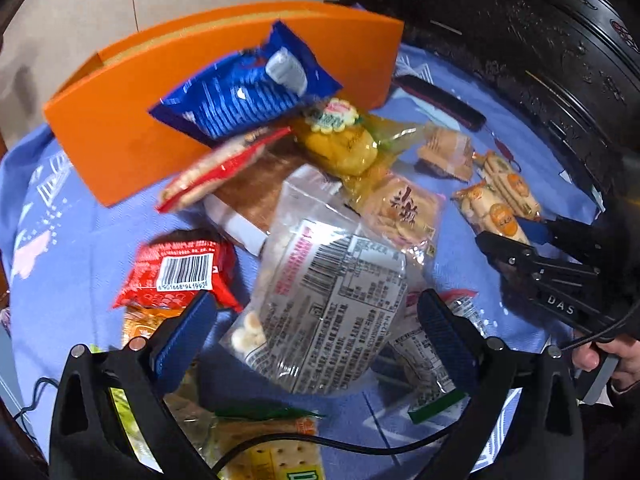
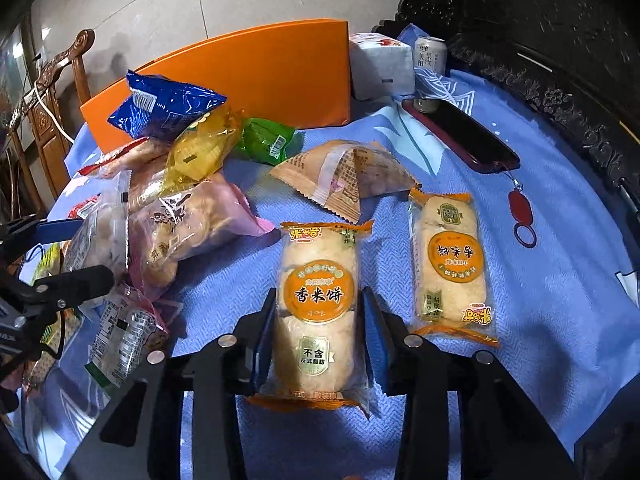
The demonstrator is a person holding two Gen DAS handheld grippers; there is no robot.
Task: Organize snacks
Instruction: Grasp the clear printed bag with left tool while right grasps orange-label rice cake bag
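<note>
The orange box [image 2: 256,76] stands on the blue cloth [image 2: 540,280] (its inside hidden). The right gripper [image 2: 320,328] clamps a rice cracker pack [image 2: 318,312]; the left gripper [image 1: 316,332] gapes over a clear bag [image 1: 332,292].

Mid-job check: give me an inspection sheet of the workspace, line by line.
Surface: blue patterned cloth, wrinkled.
Job's things: snack pile at left; two rice cracker packs lie apart from it, one between the right gripper's pads, the other beside it; orange box behind.
Clutter: phone with red strap, drink can, white box.
Grippers: right gripper shut on the cracker pack; left gripper open above a clear bag.
Cables: black cable under the left gripper.
Surroundings: tiled floor, carved dark furniture, wooden chair.
</note>
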